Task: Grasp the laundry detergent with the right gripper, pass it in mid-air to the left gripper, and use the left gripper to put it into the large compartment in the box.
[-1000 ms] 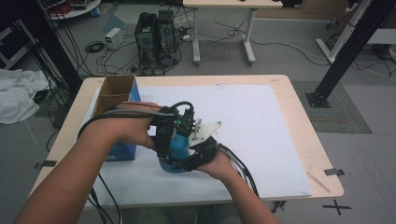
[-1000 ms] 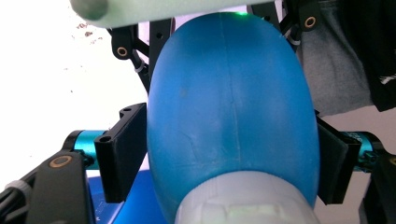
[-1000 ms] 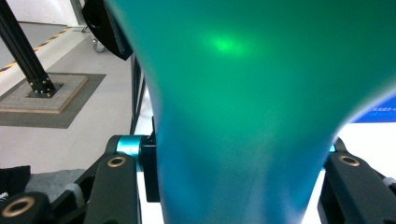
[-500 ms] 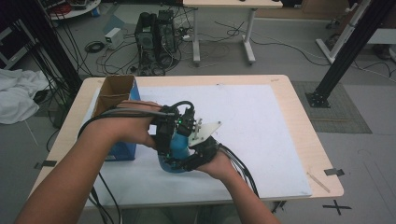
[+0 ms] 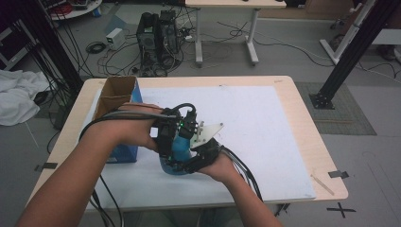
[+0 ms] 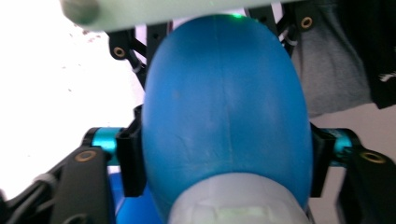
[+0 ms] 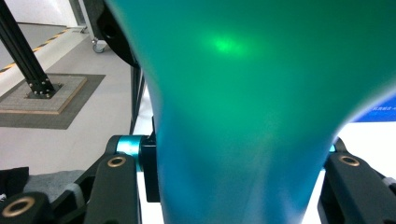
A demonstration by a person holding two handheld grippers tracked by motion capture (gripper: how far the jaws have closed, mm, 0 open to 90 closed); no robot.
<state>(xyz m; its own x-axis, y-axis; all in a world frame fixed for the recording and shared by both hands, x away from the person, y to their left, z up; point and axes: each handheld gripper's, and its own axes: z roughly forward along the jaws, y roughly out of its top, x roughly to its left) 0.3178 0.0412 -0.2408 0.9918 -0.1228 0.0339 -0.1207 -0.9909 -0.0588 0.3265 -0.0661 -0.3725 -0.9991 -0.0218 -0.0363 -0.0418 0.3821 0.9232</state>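
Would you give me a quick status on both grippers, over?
Left gripper just closed onto blue bulb. Right gripper clamped on its neck. Blue box beside it, nothing blocking.

Both forearms enter from the lower edge of the high view and converge near the middle of the worktop's near half. The left gripper (image 5: 174, 142) is held level, its jaws pointing toward the right hand; they have just been closing and now press both sides of the blue object (image 6: 224, 121). The right gripper (image 5: 201, 153) points back toward the left hand, jaws clamped on the object's narrower part.
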